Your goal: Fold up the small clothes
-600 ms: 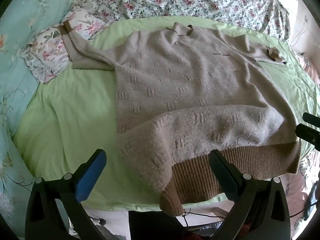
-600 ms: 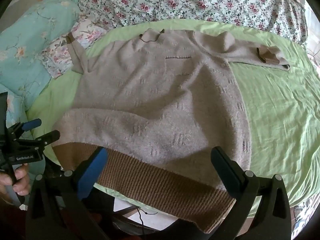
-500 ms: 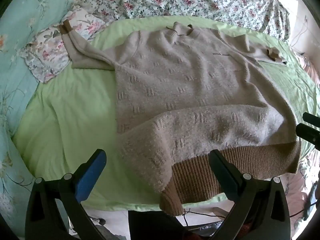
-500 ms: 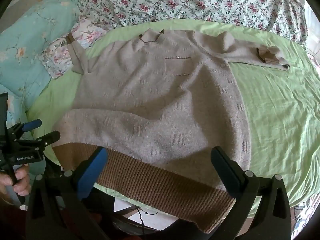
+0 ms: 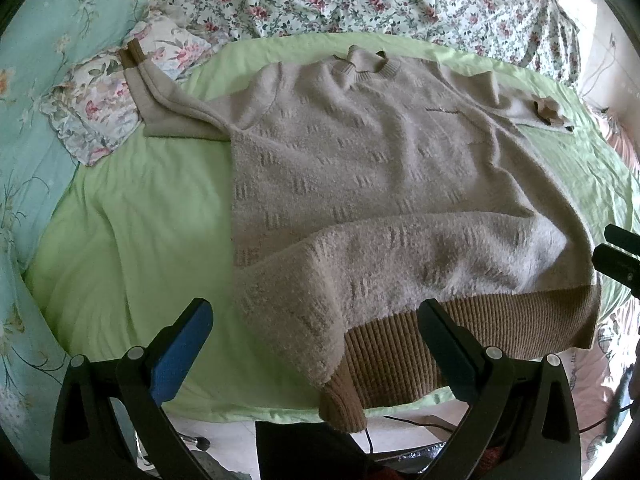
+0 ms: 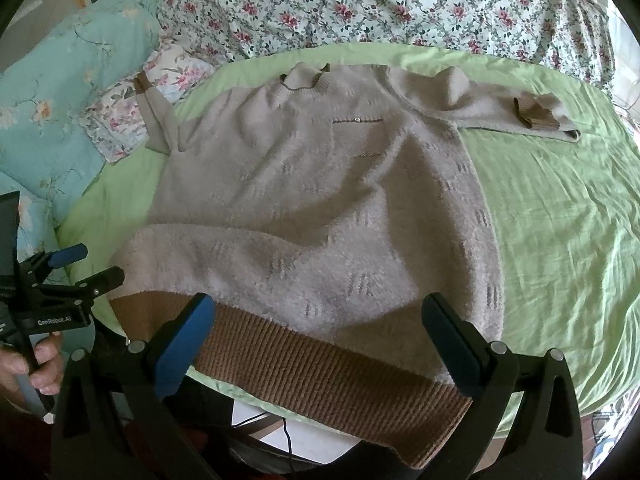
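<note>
A beige knit sweater [image 5: 384, 184] with a brown ribbed hem [image 5: 460, 344] lies flat, front up, on a green sheet [image 5: 132, 232]; its hem hangs over the bed's near edge. It also shows in the right wrist view [image 6: 312, 208], with hem [image 6: 320, 368], left sleeve [image 6: 160, 120] on a pillow and right sleeve [image 6: 520, 116] stretched out. My left gripper [image 5: 316, 328] is open and empty just before the hem's left corner. My right gripper [image 6: 316, 324] is open and empty over the hem's middle. The left gripper also shows in the right wrist view [image 6: 84, 264].
A floral pillow [image 5: 100, 108] and teal quilt [image 5: 36, 80] lie at the left. A floral quilt [image 6: 380, 4] lies bunched along the back. The green sheet [image 6: 560, 220] spreads right of the sweater. A cable and floor [image 5: 400, 428] show below the bed edge.
</note>
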`<move>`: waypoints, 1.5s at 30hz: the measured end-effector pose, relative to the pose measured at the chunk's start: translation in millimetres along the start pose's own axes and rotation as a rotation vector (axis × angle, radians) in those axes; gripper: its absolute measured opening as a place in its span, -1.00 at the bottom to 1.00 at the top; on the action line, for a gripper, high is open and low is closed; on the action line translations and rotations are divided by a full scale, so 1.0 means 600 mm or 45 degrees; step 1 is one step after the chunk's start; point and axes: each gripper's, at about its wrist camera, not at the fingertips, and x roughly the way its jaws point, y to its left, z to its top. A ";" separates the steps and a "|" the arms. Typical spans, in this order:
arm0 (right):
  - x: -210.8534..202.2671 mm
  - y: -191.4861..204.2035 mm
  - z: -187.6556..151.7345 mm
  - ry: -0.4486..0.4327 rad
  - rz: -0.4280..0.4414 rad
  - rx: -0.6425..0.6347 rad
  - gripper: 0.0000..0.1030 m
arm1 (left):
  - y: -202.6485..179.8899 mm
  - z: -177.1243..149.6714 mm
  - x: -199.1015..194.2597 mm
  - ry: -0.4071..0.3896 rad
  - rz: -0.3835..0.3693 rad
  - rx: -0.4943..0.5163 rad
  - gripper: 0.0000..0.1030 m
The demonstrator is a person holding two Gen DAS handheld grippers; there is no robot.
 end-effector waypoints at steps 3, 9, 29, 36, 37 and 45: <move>-0.002 -0.002 0.001 -0.028 0.023 0.006 0.99 | 0.001 -0.001 0.000 -0.011 0.001 0.000 0.99; -0.006 -0.002 0.002 -0.084 0.060 0.021 0.99 | 0.004 0.001 0.003 -0.004 -0.004 -0.004 0.99; 0.001 0.001 0.014 -0.063 0.054 0.027 0.99 | 0.015 0.016 0.003 -0.095 -0.010 -0.024 0.99; 0.006 -0.001 0.024 -0.064 0.064 0.030 0.99 | 0.014 0.023 0.009 -0.045 -0.002 -0.015 0.99; 0.007 -0.002 0.024 -0.063 0.067 0.033 0.99 | 0.013 0.024 0.010 -0.041 -0.004 -0.014 0.99; 0.020 -0.020 0.029 -0.086 0.043 0.035 0.99 | 0.010 0.035 0.032 0.018 -0.001 -0.004 0.99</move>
